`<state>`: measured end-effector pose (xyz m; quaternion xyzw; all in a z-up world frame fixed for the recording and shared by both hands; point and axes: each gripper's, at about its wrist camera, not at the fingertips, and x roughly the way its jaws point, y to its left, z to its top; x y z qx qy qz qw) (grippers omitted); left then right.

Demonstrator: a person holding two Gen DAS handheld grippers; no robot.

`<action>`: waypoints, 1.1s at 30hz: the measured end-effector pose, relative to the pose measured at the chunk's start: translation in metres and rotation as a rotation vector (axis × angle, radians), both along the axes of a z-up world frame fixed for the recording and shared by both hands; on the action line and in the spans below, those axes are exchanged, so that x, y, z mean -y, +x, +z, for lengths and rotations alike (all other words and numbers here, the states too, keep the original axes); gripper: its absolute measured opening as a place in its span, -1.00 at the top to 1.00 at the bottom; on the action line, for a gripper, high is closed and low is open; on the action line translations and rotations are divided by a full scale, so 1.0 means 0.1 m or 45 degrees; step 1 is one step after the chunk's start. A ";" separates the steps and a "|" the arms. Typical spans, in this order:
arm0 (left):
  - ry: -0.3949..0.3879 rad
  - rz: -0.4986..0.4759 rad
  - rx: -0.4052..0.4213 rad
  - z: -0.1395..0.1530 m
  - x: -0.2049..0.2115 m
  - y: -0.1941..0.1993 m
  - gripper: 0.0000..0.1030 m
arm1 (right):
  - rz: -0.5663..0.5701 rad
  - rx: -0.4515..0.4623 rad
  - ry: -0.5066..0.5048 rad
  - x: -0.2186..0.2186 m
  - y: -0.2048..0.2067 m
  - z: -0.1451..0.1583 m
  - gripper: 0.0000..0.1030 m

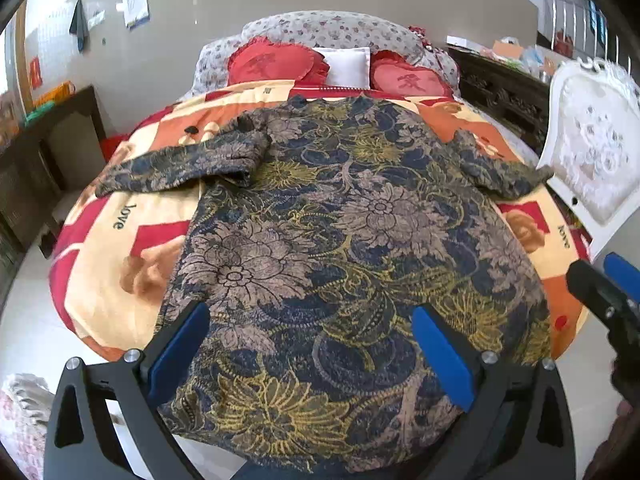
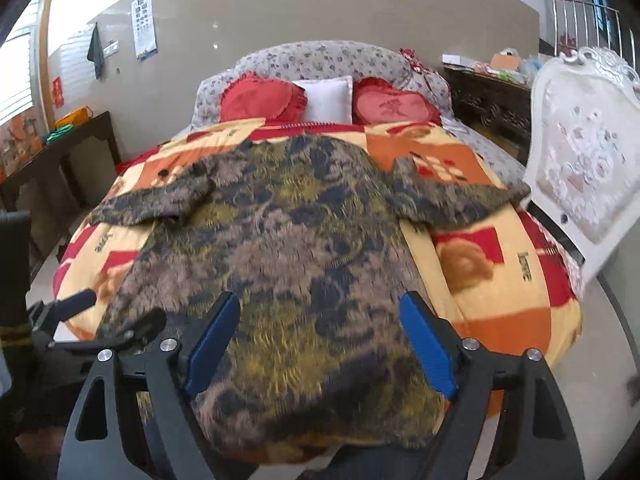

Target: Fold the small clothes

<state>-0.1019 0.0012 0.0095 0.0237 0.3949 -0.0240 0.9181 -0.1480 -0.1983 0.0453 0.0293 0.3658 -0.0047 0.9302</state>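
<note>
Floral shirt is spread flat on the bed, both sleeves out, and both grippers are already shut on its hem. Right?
Not quite. The floral shirt is spread on the bed with both sleeves out, but both grippers are open: the left gripper in the left wrist view and the right gripper in its own hover over the hem, gripping nothing.

blur: blouse smeared in right view | cut off: its hem at bottom edge | poster text unreadable

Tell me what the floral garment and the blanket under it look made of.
Floral garment: looks like thin, matte woven or knit fabric; it lies limp and flat with soft creases. Blanket: seems plush fleece, judging by its puffy, rounded edges.
</note>
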 end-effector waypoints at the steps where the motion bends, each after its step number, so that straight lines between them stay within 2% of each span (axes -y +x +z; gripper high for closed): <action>1: 0.025 0.000 0.011 0.01 0.03 -0.04 -0.99 | -0.012 0.000 0.014 0.03 -0.05 -0.01 -0.37; 7: 0.035 -0.001 0.063 0.10 0.07 -0.21 -0.99 | -0.076 0.061 0.052 0.14 -0.31 0.10 -0.37; 13: 0.020 -0.005 0.109 0.19 0.08 -0.35 -1.00 | -0.066 0.128 0.055 0.15 -0.52 0.23 -0.37; 18: -0.001 -0.008 0.066 0.13 0.08 -0.31 -1.00 | -0.110 0.111 0.100 0.21 -0.50 0.17 -0.37; 26: -0.047 0.043 0.107 0.19 -0.10 -0.35 -0.99 | -0.080 0.171 0.053 -0.06 -0.68 0.18 -0.37; 33: -0.098 0.083 0.099 0.18 -0.25 -0.33 -0.99 | -0.075 0.274 -0.012 -0.24 -0.77 0.28 -0.37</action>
